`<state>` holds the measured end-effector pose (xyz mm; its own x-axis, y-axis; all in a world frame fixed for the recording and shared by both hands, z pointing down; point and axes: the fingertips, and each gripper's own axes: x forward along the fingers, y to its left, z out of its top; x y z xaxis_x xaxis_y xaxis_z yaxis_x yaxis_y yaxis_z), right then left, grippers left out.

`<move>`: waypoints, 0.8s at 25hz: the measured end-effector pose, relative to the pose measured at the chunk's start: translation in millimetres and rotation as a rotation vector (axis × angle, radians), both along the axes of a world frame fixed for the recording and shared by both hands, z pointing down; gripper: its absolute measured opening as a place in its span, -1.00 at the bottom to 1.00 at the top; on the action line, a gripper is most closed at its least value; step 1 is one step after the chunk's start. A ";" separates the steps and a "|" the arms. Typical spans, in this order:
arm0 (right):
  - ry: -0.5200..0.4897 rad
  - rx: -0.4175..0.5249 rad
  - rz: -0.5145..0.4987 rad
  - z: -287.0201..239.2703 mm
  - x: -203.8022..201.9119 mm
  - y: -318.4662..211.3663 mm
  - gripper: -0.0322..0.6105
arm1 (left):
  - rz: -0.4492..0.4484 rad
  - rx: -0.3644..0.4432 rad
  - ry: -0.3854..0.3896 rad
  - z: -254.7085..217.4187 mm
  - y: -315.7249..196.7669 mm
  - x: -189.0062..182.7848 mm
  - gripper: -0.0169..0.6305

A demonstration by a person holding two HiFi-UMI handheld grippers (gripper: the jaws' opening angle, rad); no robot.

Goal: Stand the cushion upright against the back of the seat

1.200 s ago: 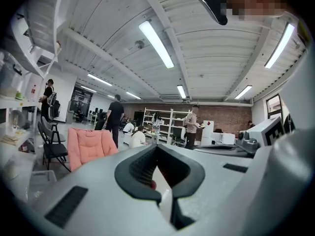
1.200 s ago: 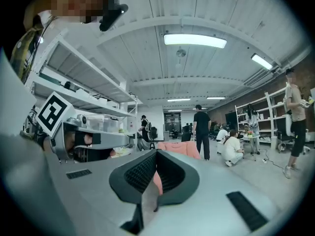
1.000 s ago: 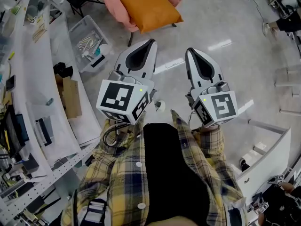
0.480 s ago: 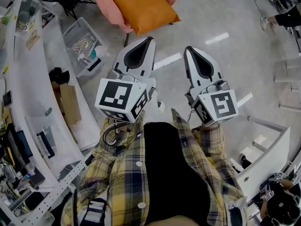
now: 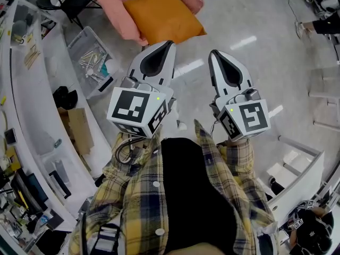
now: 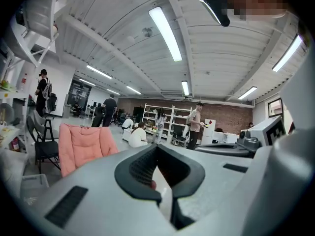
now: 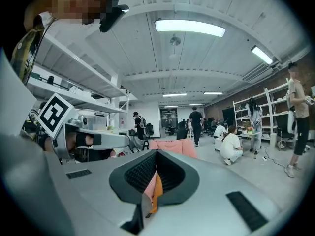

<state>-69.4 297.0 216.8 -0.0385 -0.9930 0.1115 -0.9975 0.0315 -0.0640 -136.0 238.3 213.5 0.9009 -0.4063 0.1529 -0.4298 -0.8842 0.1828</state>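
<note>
Cushion [image 5: 162,15] nearer, left gripper [image 5: 168,45], right gripper [image 5: 214,54] shut

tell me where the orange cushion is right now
In the head view the orange cushion lies at the top, left of centre, on the pink chair, just beyond the left gripper, with a clear bin to its left.

Left of me, a clear bin [image 5: 78,45] of hardware sits beside the curved white table [image 5: 32,100], a cardboard box [image 5: 79,129] nearby.
</note>
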 end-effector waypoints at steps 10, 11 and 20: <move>-0.026 -0.012 0.047 6.4 29.1 -57.4 -0.85 | 0.017 -0.020 -0.022 8.7 -62.5 15.0 -0.94; -0.029 -0.016 0.050 8.0 32.1 -60.2 -0.85 | 0.017 -0.022 -0.025 9.7 -65.7 16.3 -0.94; -0.023 -0.048 0.011 16.6 69.8 -93.8 -0.85 | -0.024 -0.027 -0.028 12.0 -97.3 48.5 -0.94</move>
<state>0.4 203.2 233.4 -0.0305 -0.9869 0.1585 -0.9959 0.0166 -0.0885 -87.5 141.0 225.5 0.8860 -0.4234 0.1888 -0.4563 -0.8684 0.1939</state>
